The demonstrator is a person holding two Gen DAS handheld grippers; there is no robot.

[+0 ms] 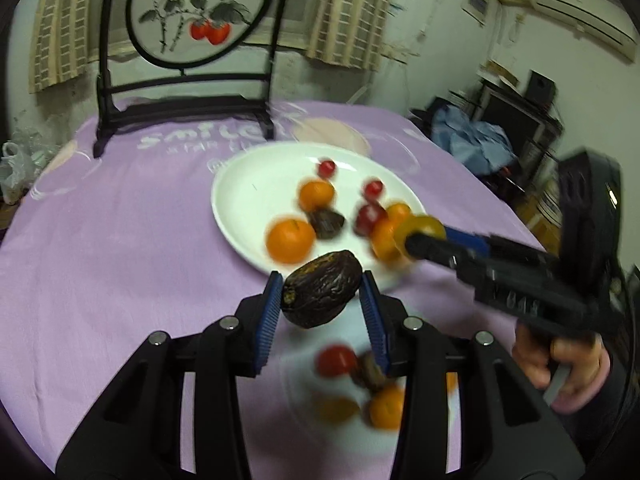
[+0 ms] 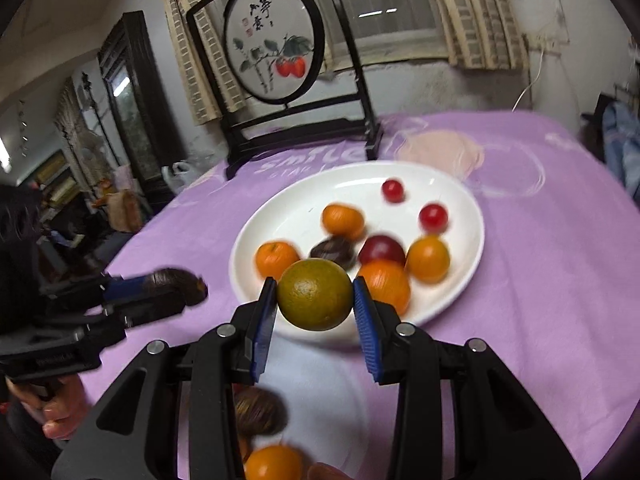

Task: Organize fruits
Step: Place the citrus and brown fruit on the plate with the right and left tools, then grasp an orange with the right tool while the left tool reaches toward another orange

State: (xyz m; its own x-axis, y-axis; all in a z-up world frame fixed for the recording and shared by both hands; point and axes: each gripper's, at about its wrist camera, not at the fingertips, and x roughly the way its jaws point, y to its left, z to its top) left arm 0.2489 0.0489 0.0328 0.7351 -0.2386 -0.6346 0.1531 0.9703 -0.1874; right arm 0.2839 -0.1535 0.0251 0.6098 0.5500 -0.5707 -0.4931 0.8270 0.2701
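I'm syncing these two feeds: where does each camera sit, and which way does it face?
Left wrist: on the left gripper, facing the plate; holds a dark fruit; right gripper and hand visible.
Right wrist: on the right gripper, same facing; holds a greenish orange; left gripper visible.
Shared: plate, screen.

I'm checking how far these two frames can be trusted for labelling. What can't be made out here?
- Near plate, left wrist view: its fruit is motion-blurred and partly hidden behind the left gripper; the count is unclear.
- Same plate, right wrist view: cut off by the bottom edge and the right gripper.
- Small dark fruit on the far plate: too blurred to identify.
- Dark wrinkled fruit: underside hidden.
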